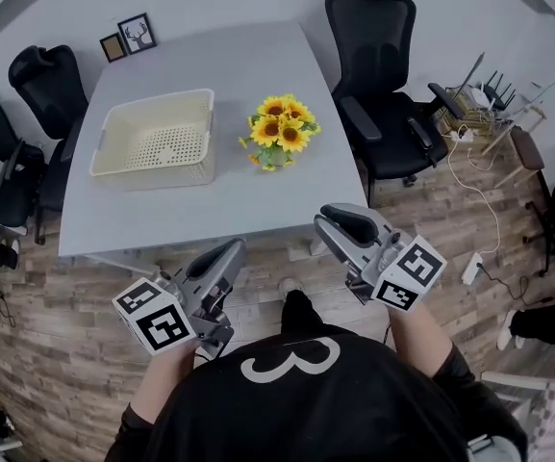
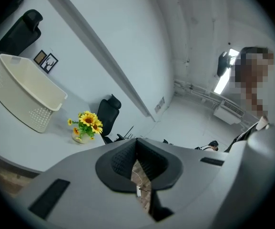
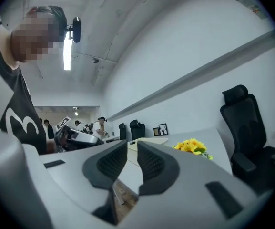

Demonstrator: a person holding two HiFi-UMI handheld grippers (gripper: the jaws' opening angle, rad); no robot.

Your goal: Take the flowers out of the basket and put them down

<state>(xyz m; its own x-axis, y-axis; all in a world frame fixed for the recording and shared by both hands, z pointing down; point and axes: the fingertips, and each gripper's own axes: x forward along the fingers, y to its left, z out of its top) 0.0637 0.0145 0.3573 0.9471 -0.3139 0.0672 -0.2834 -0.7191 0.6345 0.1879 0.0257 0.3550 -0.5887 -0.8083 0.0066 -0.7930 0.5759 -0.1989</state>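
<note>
The head view shows the basket (image 1: 152,141) on the left of the surface (image 1: 248,200), with the flowers (image 1: 280,131) upright just beside it, outside. Only the gripper views show the jaws. The left hand-held gripper (image 2: 136,143) has its pads together on nothing. The right hand-held gripper (image 3: 131,149) stands narrowly apart, with nothing between.

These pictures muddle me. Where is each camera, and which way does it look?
Head view: on the person's head, facing down at the grey table, left gripper, right gripper, black shirt.
Left gripper view: on that gripper, facing past its jaws to the cream plastic basket.
Right gripper view: on that gripper, facing across the table; shirt at left.
All share the yellow sunflowers.
</note>
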